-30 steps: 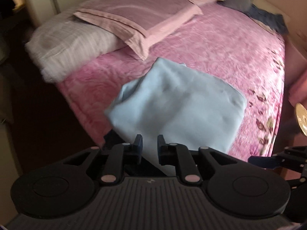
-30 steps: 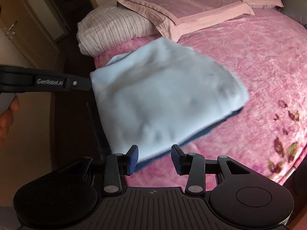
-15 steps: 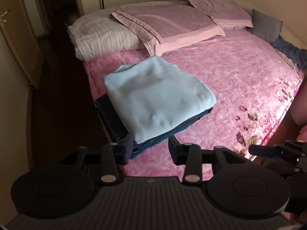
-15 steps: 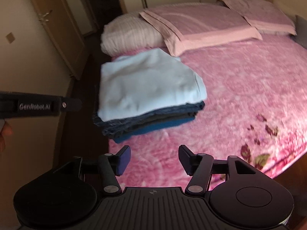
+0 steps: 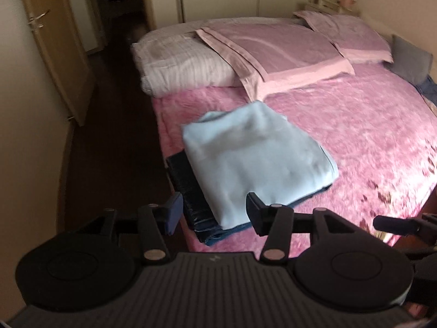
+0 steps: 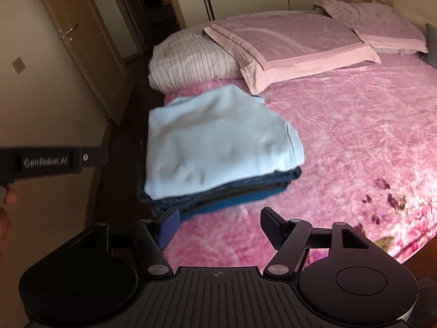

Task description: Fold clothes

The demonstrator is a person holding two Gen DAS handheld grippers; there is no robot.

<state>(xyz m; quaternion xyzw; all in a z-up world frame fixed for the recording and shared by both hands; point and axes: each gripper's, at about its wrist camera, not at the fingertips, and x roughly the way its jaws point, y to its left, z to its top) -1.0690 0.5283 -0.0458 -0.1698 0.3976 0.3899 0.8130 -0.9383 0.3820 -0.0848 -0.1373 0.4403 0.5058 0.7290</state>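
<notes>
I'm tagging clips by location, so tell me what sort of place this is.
A bedroom, most likely: a bed with a pink bedspread, pillows at its head, and a wooden door beside it.

Folded garment (image 6: 218, 142) on top of a stack of folded clothes (image 6: 232, 191), stack at the bed's (image 6: 355, 136) near left corner, pillows (image 6: 286, 46) behind it, door (image 6: 82, 41) far left

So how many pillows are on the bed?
3, maybe more hidden: a striped white pillow at the near corner, a big pink pillow leaning on it, and a second pink pillow farther along. A grey cushion sits beyond.
</notes>
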